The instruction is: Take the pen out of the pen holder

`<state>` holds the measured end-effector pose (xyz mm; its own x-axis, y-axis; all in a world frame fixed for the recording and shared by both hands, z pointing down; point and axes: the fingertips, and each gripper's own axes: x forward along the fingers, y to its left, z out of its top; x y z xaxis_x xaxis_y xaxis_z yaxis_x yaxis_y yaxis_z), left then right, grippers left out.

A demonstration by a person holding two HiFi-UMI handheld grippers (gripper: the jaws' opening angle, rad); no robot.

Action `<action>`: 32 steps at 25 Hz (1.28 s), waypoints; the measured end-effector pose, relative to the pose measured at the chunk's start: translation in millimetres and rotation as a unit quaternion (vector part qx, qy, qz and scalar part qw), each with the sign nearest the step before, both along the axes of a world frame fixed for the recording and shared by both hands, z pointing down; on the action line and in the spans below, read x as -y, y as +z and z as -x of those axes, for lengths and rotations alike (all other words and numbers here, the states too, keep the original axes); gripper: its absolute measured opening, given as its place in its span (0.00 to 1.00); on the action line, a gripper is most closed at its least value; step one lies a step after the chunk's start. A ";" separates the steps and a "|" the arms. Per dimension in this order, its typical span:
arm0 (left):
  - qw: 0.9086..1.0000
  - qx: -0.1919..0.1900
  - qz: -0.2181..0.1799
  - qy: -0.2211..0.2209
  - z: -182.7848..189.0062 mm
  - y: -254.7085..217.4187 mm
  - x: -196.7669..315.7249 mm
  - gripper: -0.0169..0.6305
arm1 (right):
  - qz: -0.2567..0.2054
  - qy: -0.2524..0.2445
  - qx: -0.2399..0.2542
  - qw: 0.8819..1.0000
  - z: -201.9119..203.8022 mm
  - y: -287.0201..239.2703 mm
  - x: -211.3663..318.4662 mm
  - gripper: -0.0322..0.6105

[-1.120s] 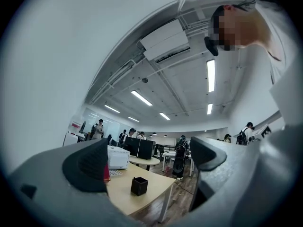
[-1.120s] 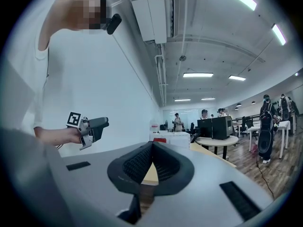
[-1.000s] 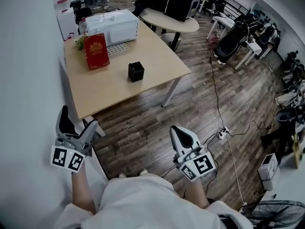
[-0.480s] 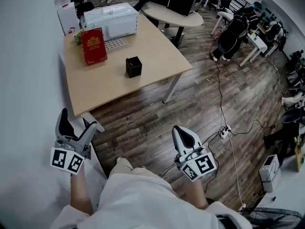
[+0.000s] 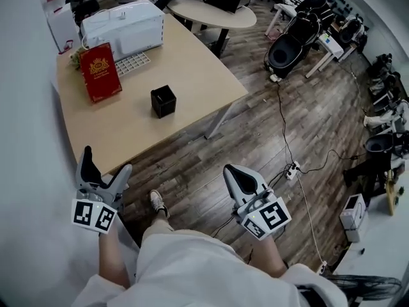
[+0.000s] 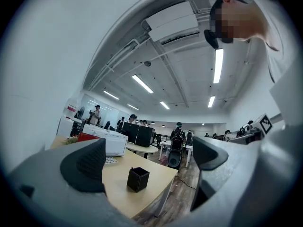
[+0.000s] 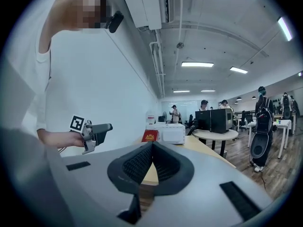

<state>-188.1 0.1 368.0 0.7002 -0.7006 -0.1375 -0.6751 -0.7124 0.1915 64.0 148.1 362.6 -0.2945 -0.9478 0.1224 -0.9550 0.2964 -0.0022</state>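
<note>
Distance to the tabletop [image 5: 192, 75] has shrunk as the person steps forward, yet the black pen holder [image 5: 163, 101] on it sits well out of reach, no pen showing in it. The left gripper [image 5: 106, 162] hangs open and empty, the right gripper [image 5: 235, 173] closed on nothing. A red book [image 5: 99, 80] and white machine [image 5: 121, 27] stand behind the holder; only floor intervenes.

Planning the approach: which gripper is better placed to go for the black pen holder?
Left, probably. The left gripper is open, nearer the table, and its view frames the pen holder between its jaws. The right gripper is shut, over the floor.
</note>
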 end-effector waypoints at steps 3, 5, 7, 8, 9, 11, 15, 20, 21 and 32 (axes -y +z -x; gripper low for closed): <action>1.000 -0.005 0.001 0.018 -13.5 0.0 55.2 0.90 | 0.005 0.004 -0.008 1.000 0.1 -4.1 56.0 0.05; 1.000 -0.009 0.004 0.028 -19.7 0.8 89.1 0.90 | 0.003 0.000 -0.010 1.000 6.9 -9.1 92.1 0.05; 0.999 -0.010 0.007 0.045 -30.8 1.2 116.6 0.90 | -0.001 0.002 -0.006 1.000 10.2 -15.5 122.1 0.05; 0.998 -0.009 0.007 0.055 -38.2 0.7 127.6 0.90 | -0.002 0.007 -0.003 1.000 9.2 -18.2 133.9 0.05; 0.998 -0.007 0.006 0.066 -45.9 0.1 137.3 0.90 | -0.003 0.014 0.001 1.000 6.9 -19.9 143.3 0.05; 0.996 -0.006 0.006 0.085 -60.8 0.4 155.9 0.90 | 0.000 0.029 0.005 1.000 0.6 -19.2 157.4 0.05; 0.993 -0.003 0.020 0.113 -87.8 6.4 179.7 0.90 | 0.014 0.060 0.015 0.998 -17.8 -11.6 172.0 0.05; 0.992 0.004 0.031 0.122 -117.3 15.0 200.1 0.90 | 0.013 0.061 0.023 0.998 -39.8 -9.1 195.1 0.05; 0.992 0.005 0.030 0.119 -122.1 17.2 205.0 0.90 | 0.011 0.056 0.024 0.998 -44.3 -8.3 200.9 0.05; 0.996 0.044 0.044 0.056 -162.3 27.2 240.5 0.90 | -0.031 -0.012 0.055 0.998 -109.1 -24.8 271.9 0.05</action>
